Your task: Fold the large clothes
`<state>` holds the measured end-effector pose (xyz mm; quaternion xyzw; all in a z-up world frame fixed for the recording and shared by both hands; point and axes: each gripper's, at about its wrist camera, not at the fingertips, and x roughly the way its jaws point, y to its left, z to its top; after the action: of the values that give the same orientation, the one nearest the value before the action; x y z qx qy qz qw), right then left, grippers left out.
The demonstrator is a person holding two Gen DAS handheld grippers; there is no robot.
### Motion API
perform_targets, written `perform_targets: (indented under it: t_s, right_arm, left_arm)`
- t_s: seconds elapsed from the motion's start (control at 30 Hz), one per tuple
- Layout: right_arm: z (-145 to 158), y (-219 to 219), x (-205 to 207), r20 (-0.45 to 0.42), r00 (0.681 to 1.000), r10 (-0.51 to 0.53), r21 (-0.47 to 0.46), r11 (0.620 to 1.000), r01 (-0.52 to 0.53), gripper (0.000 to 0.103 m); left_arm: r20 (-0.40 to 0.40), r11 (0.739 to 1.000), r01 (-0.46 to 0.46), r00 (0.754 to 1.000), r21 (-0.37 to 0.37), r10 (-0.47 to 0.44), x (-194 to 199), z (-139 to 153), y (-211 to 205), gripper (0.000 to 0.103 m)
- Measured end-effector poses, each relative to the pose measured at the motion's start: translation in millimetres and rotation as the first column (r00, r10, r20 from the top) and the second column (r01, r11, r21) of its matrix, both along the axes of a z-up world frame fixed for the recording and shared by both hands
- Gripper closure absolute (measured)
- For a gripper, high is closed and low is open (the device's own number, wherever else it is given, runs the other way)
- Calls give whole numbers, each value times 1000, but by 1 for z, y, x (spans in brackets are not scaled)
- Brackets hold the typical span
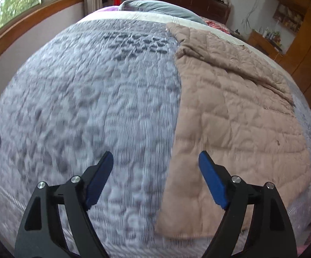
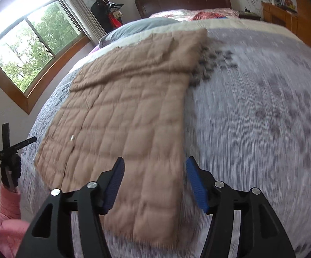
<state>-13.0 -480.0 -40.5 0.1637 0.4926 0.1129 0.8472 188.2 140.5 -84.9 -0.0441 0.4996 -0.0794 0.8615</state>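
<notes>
Your bed point(image 1: 80, 90), covered in a grey-and-white patterned quilted spread, carries everything here. The tan quilted padded garment point(image 1: 230, 111) lies flat along it as a long folded panel, its near end by the foot edge of the bed and its far end reaching toward the pillow end, where a loose flap lies folded across it. In the right wrist view the same garment point(image 2: 123, 118) sits left of centre, with a small metal snap showing near its left edge.

Your left gripper point(image 1: 155, 178) hovers over bare spread just beside the garment's long edge, jaws spread wide and holding nothing. Your right gripper point(image 2: 155, 182) hangs above the near end, also wide and empty, with the garment's right edge running between its blue pads point(image 2: 196, 185).

The risks come from the padding — it is thick and slippery-looking, so a shallow pinch may catch only the top layer and pull the fold apart. Bite too deep and you may grab the spread as well. If the two ends are lifted unevenly, the panel could skew — and the loose flap at the far end could spill open.
</notes>
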Motion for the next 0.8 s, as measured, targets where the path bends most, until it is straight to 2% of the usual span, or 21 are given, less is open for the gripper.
perform_targets:
  t_s: [0.13,0.27,0.4,0.6,0.7,0.8]
  right_arm:
    - [-16,-3,-27,-31,999,-9,60,998,11,43]
    - [-31,-5,-41,-52,998,-30,84,996,34,43]
    - [-44,-7,-47,-68,997,-39,110,993,46,43]
    - [-51,-3,-46,-58,998,-33,116,992,40,42]
    - [-51,2,-45,-49,999,-21,97,995,26,46]
    - [-52,5,-45,-45,999,-13,91,996,17,61]
  left_arm:
    - [-22,992,11,1000,-125,-14,-24,-12,5,22]
    - [-39,990,18,999,-138,-24,-32,-26,-3,22]
    - [-71,980,47,996,-194,-62,-33,-35,-13,22]
    - [-74,978,70,994,-198,-86,-33,-42,-25,22]
    - [-70,976,76,993,-204,-92,-34,-42,-27,23]
    - [-68,982,59,995,-178,-72,-35,-42,-27,39]
